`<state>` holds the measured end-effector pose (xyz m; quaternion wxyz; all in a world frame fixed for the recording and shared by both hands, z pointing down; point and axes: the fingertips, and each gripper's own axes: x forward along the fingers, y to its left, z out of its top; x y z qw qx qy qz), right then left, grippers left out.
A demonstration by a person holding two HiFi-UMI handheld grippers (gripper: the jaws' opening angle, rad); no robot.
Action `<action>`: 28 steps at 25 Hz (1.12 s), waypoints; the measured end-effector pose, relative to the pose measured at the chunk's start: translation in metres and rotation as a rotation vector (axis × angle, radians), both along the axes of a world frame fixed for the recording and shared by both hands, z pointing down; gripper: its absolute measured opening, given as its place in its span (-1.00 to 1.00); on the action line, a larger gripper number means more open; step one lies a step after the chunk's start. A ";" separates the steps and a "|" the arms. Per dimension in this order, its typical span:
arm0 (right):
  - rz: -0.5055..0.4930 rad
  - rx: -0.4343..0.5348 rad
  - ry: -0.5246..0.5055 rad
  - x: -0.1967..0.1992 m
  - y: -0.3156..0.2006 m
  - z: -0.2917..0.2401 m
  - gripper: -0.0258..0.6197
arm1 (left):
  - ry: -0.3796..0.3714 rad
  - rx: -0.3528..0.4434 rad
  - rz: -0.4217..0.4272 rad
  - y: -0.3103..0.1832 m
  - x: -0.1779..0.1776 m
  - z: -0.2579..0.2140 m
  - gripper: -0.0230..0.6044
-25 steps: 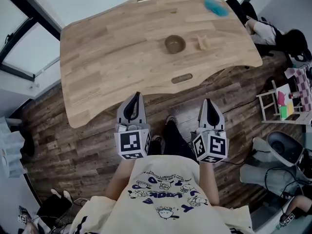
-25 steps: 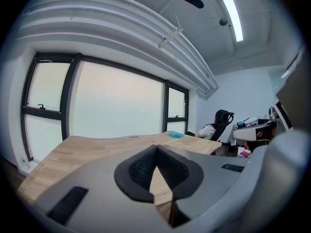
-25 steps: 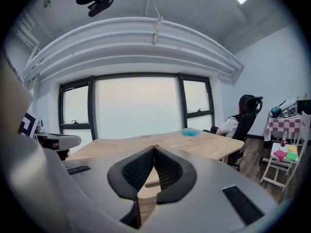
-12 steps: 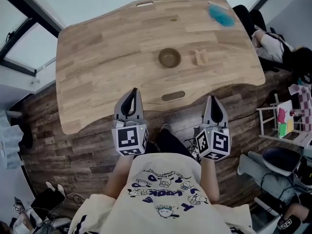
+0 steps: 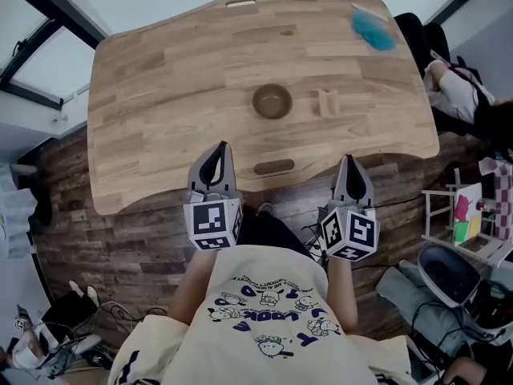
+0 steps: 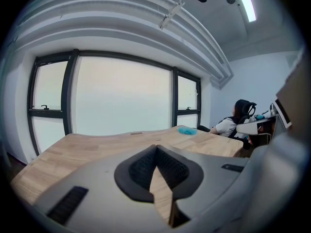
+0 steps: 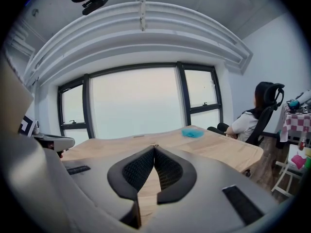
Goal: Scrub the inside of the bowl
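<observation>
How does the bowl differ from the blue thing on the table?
Colour: the bowl is dull brown, the blue thing bright turquoise. Shape: bowl round, blue thing oblong and irregular. Place: bowl near the middle of the table, blue thing at its far right corner. Both rest on the wooden top.

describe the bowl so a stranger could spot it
Find the big wooden table. Near its middle sits the bowl, the only round, dark brown thing there; the wooden piece beside it is pale and blocky, and the blue item lies at a far corner.
</observation>
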<state>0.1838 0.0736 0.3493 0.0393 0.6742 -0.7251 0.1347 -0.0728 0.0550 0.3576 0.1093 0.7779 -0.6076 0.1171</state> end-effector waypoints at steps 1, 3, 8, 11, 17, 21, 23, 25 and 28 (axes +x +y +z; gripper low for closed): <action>-0.002 -0.007 -0.003 0.001 -0.002 0.002 -0.87 | -0.004 -0.001 -0.002 -0.002 0.001 0.000 -0.83; -0.005 -0.021 -0.009 0.003 -0.005 0.007 -0.87 | -0.007 -0.006 -0.008 -0.006 0.003 0.000 -0.83; -0.002 -0.050 -0.012 0.007 -0.015 0.016 -0.87 | -0.010 -0.039 -0.005 -0.015 0.008 0.008 -0.83; 0.010 -0.065 -0.007 0.009 -0.021 0.021 -0.87 | 0.001 -0.066 0.007 -0.022 0.010 0.017 -0.83; 0.054 -0.101 -0.006 0.019 -0.032 0.033 -0.87 | 0.005 -0.124 0.048 -0.042 0.017 0.037 -0.83; 0.082 -0.131 -0.006 0.019 -0.042 0.044 -0.87 | 0.047 -0.180 0.048 -0.054 0.013 0.052 -0.83; 0.091 -0.145 0.008 0.018 -0.049 0.048 -0.86 | 0.056 -0.200 0.047 -0.063 0.009 0.059 -0.83; 0.104 -0.159 0.018 0.016 -0.057 0.051 -0.87 | 0.066 -0.213 0.055 -0.072 0.007 0.063 -0.83; 0.124 -0.177 0.024 0.013 -0.068 0.056 -0.87 | 0.094 -0.242 0.069 -0.087 0.004 0.071 -0.83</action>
